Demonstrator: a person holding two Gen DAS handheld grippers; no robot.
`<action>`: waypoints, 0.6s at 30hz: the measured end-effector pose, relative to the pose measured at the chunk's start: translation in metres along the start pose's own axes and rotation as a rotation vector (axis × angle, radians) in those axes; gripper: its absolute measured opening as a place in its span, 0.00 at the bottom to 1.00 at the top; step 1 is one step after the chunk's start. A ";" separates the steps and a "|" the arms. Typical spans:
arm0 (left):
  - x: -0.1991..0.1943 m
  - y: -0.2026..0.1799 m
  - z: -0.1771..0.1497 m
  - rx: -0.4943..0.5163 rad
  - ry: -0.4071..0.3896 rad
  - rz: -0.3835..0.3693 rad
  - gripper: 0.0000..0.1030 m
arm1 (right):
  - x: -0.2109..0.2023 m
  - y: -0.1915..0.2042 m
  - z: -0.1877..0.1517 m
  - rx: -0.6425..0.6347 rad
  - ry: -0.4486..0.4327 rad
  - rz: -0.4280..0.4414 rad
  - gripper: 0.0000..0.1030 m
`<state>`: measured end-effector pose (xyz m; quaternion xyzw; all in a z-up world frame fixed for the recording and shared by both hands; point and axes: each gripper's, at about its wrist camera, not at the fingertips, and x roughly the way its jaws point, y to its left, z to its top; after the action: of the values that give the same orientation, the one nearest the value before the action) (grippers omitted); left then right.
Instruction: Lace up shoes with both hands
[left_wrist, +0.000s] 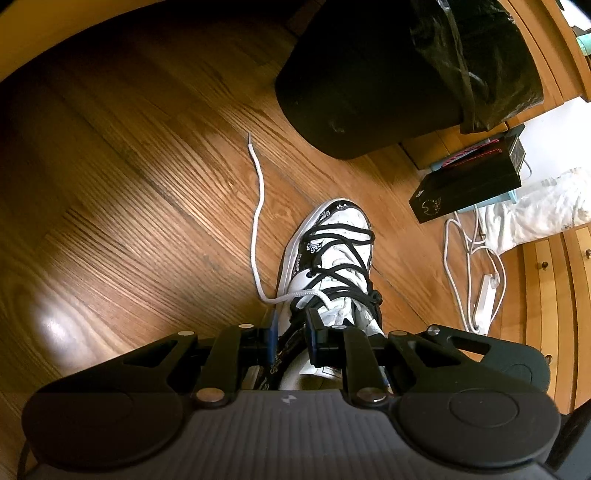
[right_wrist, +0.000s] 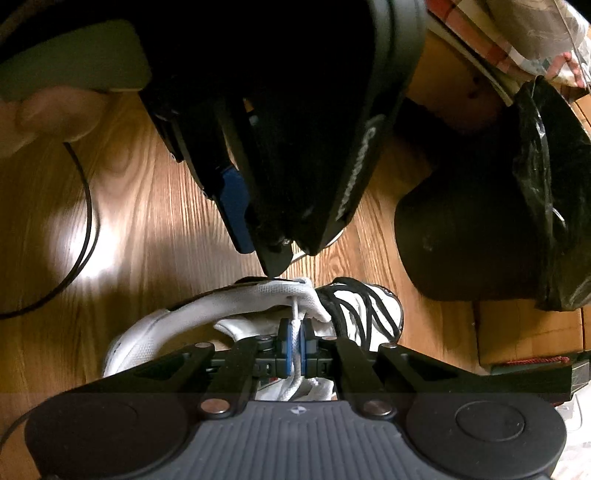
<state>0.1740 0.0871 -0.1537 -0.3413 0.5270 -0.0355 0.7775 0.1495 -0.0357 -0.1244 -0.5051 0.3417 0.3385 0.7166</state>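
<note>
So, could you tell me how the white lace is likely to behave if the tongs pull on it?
Probably floppy: the white lace lies in a loose wavy line across the floor. It looks light, so its free end should trail along easily. Its woven surface, pinched in the right tongs, seems unlikely to slip.

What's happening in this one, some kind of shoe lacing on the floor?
Yes. A person with two handheld grippers is lacing a white shoe on a wooden floor. The right gripper is shut on the white lace near the shoe's collar. The left gripper is open around the shoe's upper edge, holding nothing. The lace's free end trails across the floor. Black laces already criss-cross the front.
</note>
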 end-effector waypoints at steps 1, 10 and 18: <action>0.000 0.000 0.000 0.000 0.001 0.000 0.16 | -0.001 0.000 0.000 0.003 0.000 0.003 0.04; 0.002 0.001 -0.001 -0.006 0.002 0.001 0.17 | -0.013 -0.004 0.008 0.026 -0.036 0.017 0.04; -0.001 0.001 0.001 -0.014 -0.021 0.011 0.17 | -0.006 -0.008 0.011 0.048 -0.022 0.032 0.04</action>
<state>0.1740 0.0889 -0.1536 -0.3443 0.5208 -0.0239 0.7808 0.1548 -0.0277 -0.1128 -0.4787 0.3499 0.3469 0.7267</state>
